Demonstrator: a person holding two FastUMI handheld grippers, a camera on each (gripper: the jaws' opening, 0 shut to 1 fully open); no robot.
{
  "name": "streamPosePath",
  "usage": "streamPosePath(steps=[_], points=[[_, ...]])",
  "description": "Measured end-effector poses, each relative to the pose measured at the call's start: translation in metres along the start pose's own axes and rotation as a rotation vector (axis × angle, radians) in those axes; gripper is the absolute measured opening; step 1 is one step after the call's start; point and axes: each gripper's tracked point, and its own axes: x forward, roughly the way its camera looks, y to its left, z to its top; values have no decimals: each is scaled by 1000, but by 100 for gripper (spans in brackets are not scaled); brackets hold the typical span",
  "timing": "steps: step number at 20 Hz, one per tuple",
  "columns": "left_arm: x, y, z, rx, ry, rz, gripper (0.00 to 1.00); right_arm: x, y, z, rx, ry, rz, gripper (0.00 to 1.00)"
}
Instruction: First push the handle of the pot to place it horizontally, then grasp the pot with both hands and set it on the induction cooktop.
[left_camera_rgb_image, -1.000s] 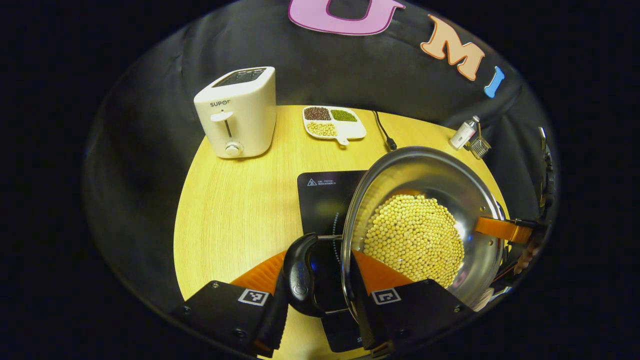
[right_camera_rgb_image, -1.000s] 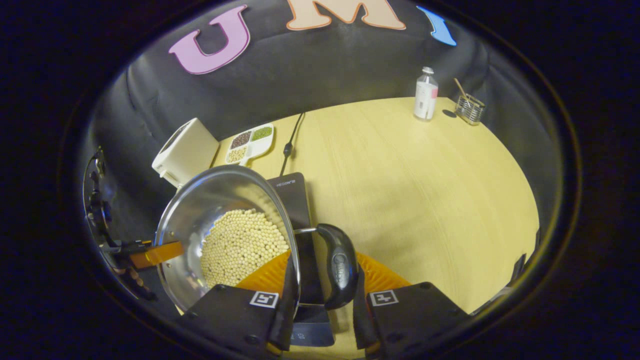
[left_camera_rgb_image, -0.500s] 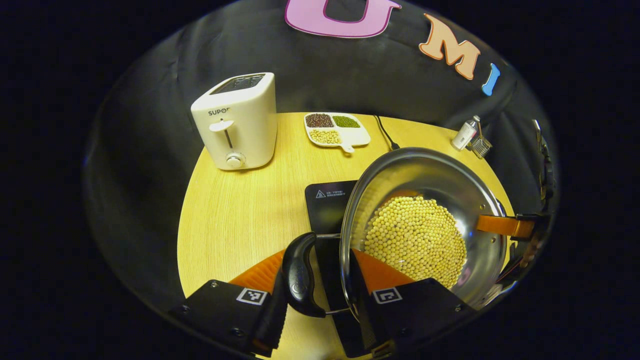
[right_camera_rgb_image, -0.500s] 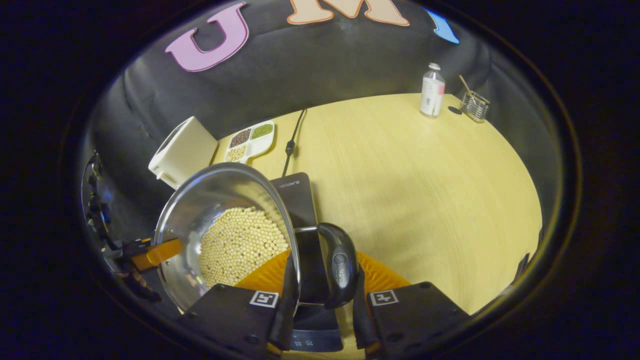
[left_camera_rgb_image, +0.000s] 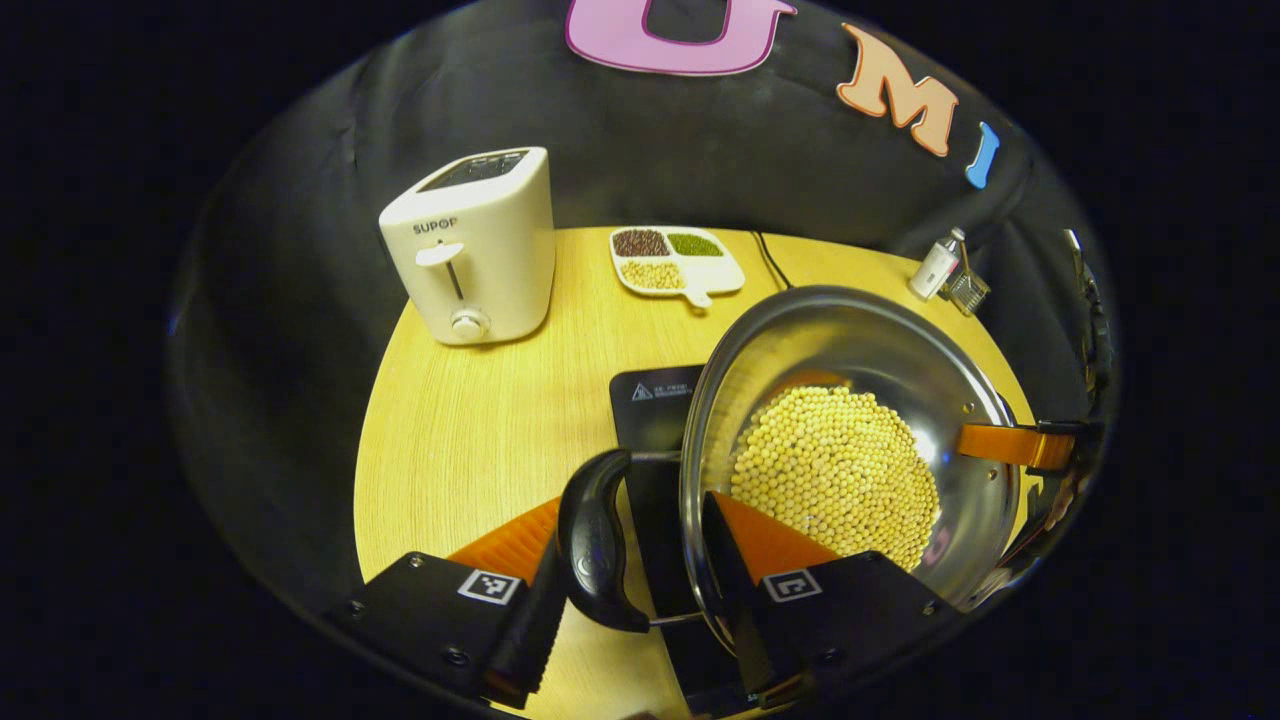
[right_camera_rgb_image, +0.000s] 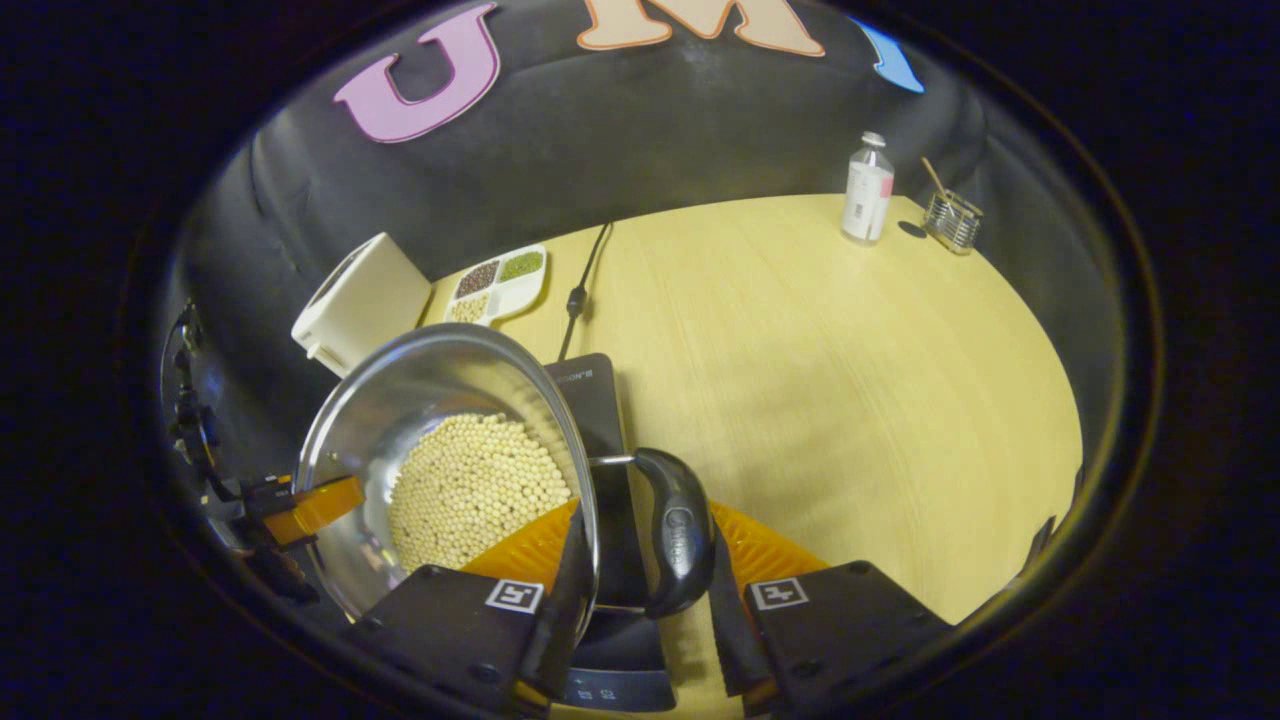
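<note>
We find the pot (left_camera_rgb_image: 850, 440), loaded with yellow beans (left_camera_rgb_image: 835, 475), held above the induction cooktop (left_camera_rgb_image: 655, 395) on the table (left_camera_rgb_image: 470, 420). The left gripper (left_camera_rgb_image: 640, 590) clenches one side handle (left_camera_rgb_image: 592, 540) and the rim; the right gripper (right_camera_rgb_image: 640, 600) clenches the opposite handle (right_camera_rgb_image: 682, 530) likewise.

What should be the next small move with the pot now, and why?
Probably lower it straight down. Both grippers, left and right, clamp the side handles of the pot, which hangs above the induction cooktop and seems not yet seated.
</note>
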Motion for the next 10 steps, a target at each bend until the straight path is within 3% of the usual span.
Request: streamPosePath(steps=[2, 3, 4, 6, 10], points=[[-1, 9, 4, 9, -25, 52, 84, -2, 1, 3, 0, -10, 4, 60], [-4, 9, 5, 17, -32, 63, 98, -3, -1, 5, -2, -13, 1, 59], [-5, 8, 4, 23, -31, 67, 100, -4, -2, 6, -2, -11, 1, 60], [-8, 7, 3, 35, -22, 73, 100, -9, -4, 8, 5, -10, 8, 75], [-23, 10, 20, 74, -76, 121, 99, -19, -6, 15, 21, -34, 28, 82]])
